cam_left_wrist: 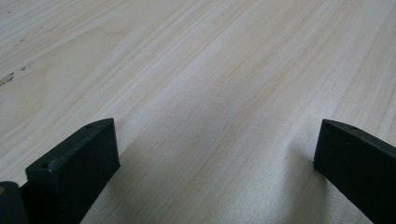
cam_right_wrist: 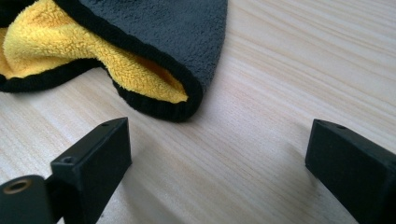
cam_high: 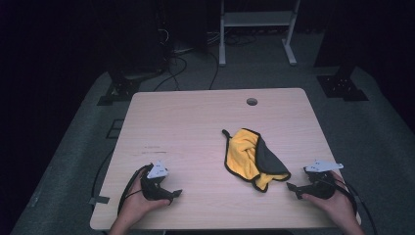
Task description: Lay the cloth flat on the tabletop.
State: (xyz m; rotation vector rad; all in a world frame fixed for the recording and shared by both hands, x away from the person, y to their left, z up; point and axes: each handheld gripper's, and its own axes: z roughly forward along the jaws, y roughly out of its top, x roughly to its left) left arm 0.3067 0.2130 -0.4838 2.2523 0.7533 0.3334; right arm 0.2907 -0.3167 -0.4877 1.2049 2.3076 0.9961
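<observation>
A pale wooden table (cam_high: 195, 122) with rounded corners is standing on grey carpet in a dim room, its grain running in long light streaks and a few small dark marks lying on its left half. A round cable hole (cam_high: 252, 102) is sitting near the far edge, right of centre. Beyond the table the room is fading into darkness — black cables are trailing across the floor, the white legs of a frame (cam_high: 257, 29) are showing at the far side, and dark stands are flanking the table on both sides. A crumpled cloth (cam_high: 252, 157), yellow fleece on one face and dark grey on the other with a black hem, is lying on the right half of the table, towards the near edge. The left gripper (cam_high: 169, 195) is resting on the near left of the table in the person's hand, its jaws standing wide apart over bare wood with nothing between them. The right gripper (cam_high: 294, 191) is resting at the near right, just beside the cloth's near corner — its jaws are also standing wide apart and holding nothing, with the grey-and-yellow fold lying just ahead of them, not touching.
</observation>
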